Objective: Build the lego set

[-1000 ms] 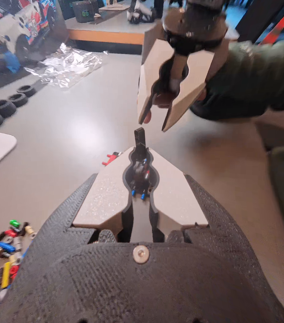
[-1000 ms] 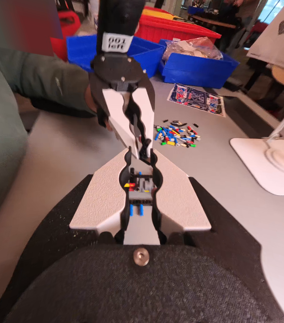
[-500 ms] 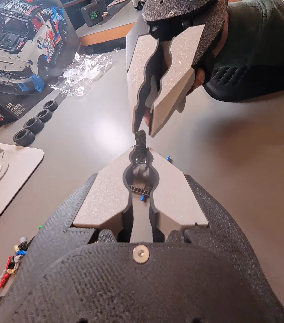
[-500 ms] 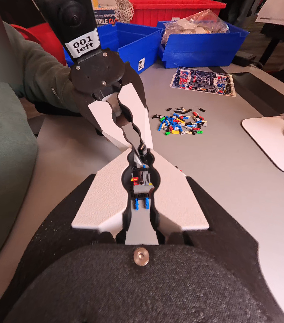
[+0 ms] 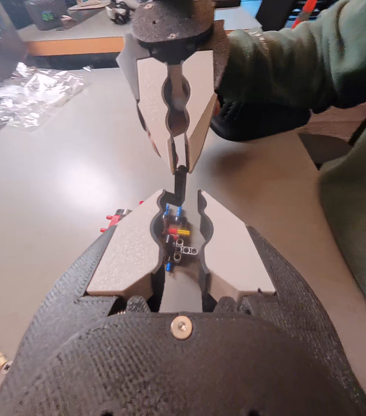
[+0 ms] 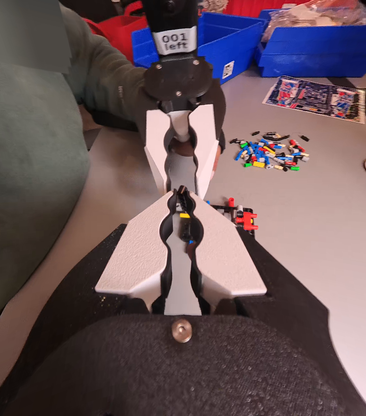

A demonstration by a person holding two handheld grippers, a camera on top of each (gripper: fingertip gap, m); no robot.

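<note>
Above the worktop (image 5: 69,171), the right gripper (image 5: 180,167) pinches the black beam (image 5: 180,184); left gripper (image 5: 180,193) jaws gape apart, apparently releasing; next, seat it squarely.

The left gripper (image 5: 180,195) has its jaws spread apart, the white fingers (image 5: 130,245) well separated. Facing it tip to tip, the right gripper (image 5: 179,167) points back at it with jaws drawn narrow, nipping the end of a black piece. From the right wrist view, the right gripper (image 6: 181,195) shows its jaws pressed close, while the left gripper (image 6: 183,188) meets it nose to nose. A green sleeve (image 5: 301,67) reaches in behind the right gripper.
</note>
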